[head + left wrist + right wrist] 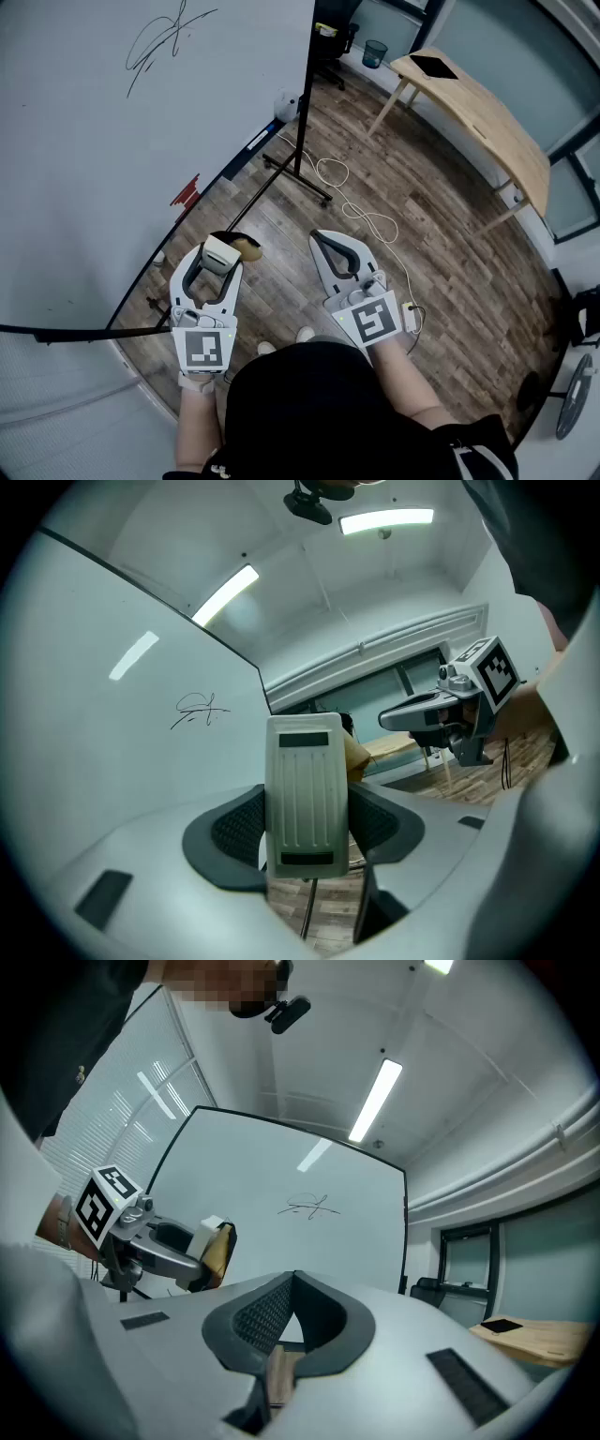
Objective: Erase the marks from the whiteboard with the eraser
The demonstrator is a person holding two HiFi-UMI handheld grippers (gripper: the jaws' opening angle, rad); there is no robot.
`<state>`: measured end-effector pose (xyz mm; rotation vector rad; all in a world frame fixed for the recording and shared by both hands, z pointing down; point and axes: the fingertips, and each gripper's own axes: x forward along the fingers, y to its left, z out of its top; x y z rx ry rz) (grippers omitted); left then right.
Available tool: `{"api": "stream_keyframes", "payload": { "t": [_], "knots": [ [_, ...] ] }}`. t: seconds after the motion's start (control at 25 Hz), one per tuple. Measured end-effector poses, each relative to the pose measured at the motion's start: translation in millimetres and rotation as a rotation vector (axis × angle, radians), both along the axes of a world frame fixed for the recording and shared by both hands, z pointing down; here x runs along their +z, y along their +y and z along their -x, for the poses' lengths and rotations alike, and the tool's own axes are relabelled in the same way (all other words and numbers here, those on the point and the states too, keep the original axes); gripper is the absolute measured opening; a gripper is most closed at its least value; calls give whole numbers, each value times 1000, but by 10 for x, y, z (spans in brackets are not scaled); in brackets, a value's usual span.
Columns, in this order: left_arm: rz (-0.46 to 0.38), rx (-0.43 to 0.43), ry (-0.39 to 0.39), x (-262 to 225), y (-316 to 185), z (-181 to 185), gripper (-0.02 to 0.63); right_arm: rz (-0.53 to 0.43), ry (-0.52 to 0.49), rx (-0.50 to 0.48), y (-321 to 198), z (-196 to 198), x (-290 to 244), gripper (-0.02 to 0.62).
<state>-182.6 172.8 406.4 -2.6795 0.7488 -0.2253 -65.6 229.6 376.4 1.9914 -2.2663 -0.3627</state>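
The whiteboard (112, 141) fills the left of the head view, with a black scribble (167, 37) near its top. The scribble (197, 708) also shows in the left gripper view, and the scribble (309, 1207) in the right gripper view. My left gripper (218, 253) is shut on the eraser (222, 251), a cream plastic block with a tan felt side; the eraser (305, 796) stands upright between the jaws. My right gripper (325, 239) hangs beside it, shut with nothing held; its jaws meet at the tip (291, 1277). Both are held low, well away from the scribble.
The board's black wheeled stand (298, 178) reaches onto the wood floor, with a white cable (361, 206) coiled beside it. A wooden table (478, 117) stands at the right. A red mark (186, 191) sits at the board's lower edge.
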Motion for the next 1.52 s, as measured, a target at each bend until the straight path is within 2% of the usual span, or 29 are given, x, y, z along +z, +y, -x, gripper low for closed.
{"api": "stream_keyframes", "payload": {
  "t": [0.2, 0.36, 0.44, 0.52, 0.64, 0.76, 0.84, 1.08, 1.36, 1.52],
  "knots": [
    [-5, -17, -26, 37, 37, -142, 267, -10, 13, -15, 31, -102, -7, 25],
    [-54, -29, -88, 49, 88, -290, 267, -45, -2, -37, 61, -206, -56, 26],
    [-76, -33, -125, 75, 113, -384, 267, 14, 63, -30, 100, -289, 65, 26],
    [-99, -48, -164, 109, 106, -472, 267, 119, 186, -20, 116, -360, 264, 26],
    [-108, -72, -189, 170, 98, -596, 267, 99, 259, -27, 72, -418, 281, 26],
    [-110, -76, -212, 171, 75, -717, 267, 68, 267, -43, -16, -505, 247, 26],
    [-116, -84, -216, 167, 4, -760, 267, 90, 247, -52, -115, -564, 306, 26],
    [-82, -156, -183, 310, -598, -780, 267, 102, 227, -79, -729, -725, 392, 26],
    [-143, -254, -155, 54, -1637, -920, 267, 66, 281, -162, -1805, -865, 232, 26],
    [-164, -336, -121, -78, -2117, -842, 267, 41, 292, -210, -2375, -871, 95, 26]
  ]
}}
